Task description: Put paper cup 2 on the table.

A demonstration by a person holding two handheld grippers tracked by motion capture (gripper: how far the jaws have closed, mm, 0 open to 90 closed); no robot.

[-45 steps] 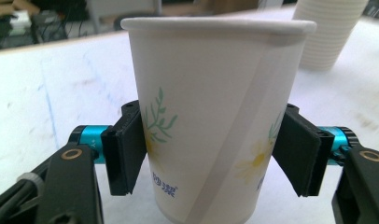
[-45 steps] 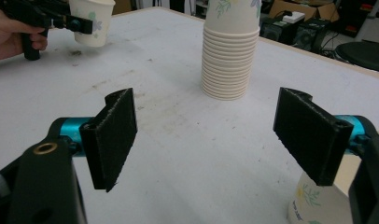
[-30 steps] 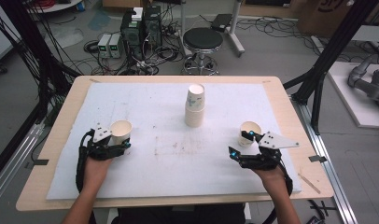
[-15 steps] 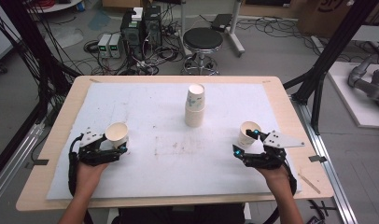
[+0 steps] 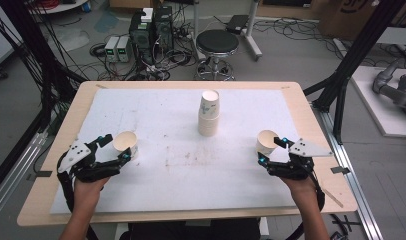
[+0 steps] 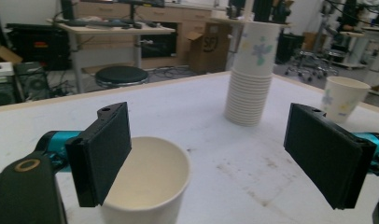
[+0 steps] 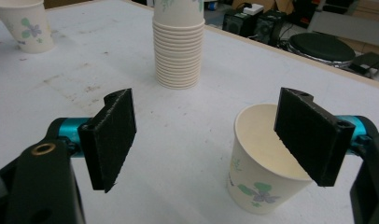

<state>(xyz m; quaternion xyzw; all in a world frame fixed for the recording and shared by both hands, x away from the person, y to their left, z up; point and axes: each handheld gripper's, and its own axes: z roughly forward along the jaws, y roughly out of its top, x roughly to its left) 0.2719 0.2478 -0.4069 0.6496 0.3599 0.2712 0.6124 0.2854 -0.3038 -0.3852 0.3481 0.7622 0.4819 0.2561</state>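
Tools first: the left tool (image 5: 111, 150) is standing with its jaws wide apart, having just been opening, and the left cup (image 5: 125, 144) is sitting free beside its inner jaw rather than pinched. The right tool (image 5: 271, 150) is also gaping, its jaws having just been opening a little further, one pad hanging over the rim of the right cup (image 5: 267, 141) without pressing it.

Going from largest to smallest, the table (image 5: 301, 107) is carrying a white mat (image 5: 161, 120), the stack (image 5: 209, 112) of nested cups is standing upright at the far middle, and the two single cups are resting upright near the front, well apart at either side.

Judging by this, one cup is set down and released on each side; any more cups are waiting in the stack, so further dealing out may be left.
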